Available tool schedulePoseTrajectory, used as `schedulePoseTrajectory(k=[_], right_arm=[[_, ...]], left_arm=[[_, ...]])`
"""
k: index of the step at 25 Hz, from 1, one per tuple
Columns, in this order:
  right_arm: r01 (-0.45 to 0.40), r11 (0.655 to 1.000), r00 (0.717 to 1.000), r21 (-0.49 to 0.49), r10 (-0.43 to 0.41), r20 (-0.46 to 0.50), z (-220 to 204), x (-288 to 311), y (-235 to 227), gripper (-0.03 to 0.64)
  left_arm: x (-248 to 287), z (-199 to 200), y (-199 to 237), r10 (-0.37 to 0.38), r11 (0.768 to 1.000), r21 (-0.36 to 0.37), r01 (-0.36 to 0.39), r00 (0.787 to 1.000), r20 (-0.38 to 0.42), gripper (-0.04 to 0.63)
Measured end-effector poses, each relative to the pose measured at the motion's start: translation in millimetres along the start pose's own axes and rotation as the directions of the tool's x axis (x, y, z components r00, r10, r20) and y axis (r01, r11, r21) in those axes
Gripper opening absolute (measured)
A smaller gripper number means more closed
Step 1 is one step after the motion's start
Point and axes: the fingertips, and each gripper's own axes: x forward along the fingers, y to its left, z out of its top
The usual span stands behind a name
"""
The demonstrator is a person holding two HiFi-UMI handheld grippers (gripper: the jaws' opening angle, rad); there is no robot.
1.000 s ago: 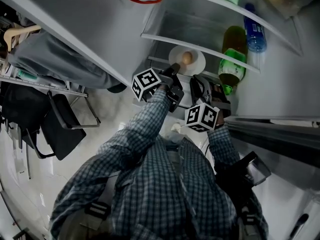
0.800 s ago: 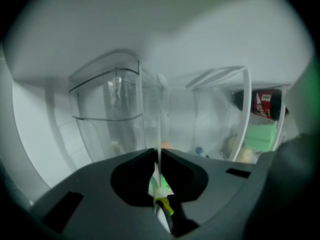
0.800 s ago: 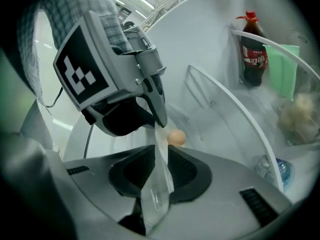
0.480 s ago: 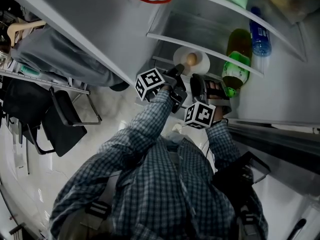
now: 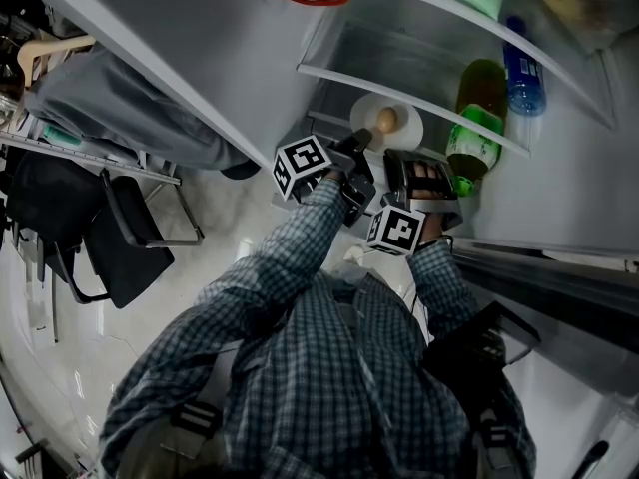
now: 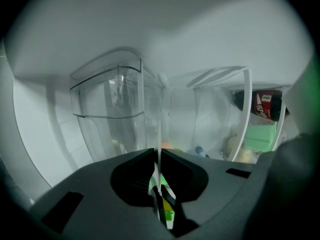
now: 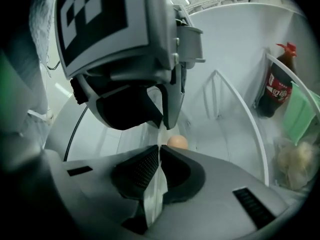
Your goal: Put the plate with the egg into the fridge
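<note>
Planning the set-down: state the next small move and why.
Probably lower the plate level until it rests in the fridge before letting go: left gripper and right gripper both clamp its rim, and the egg sits loose on it, so tilting might roll it.

White round plate (image 5: 408, 134) inside open fridge (image 5: 399, 53), rim clamped in jaws; brown egg (image 5: 387, 120) near plate centre.
</note>
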Motion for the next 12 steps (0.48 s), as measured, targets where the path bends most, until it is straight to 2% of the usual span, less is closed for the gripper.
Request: schedulePoseTrajectory(k=[8,12], right_arm=[[0.002,1.000,1.000,-0.021,-0.003,-0.028,-1.2,0.1,0.2,0.021],[0.006,1.000,0.999,-0.022,-0.007,-0.048,-3.4,0.8,0.8,0.021]], left_arm=[[-0.6,-0.5,-0.3,0.000,1.000,-0.021,0.000,1.000,-0.002,0.020],[-0.2,-1.9,-1.6,-0.003,1.000,0.005,0.003,1.000,-0.013,0.021]])
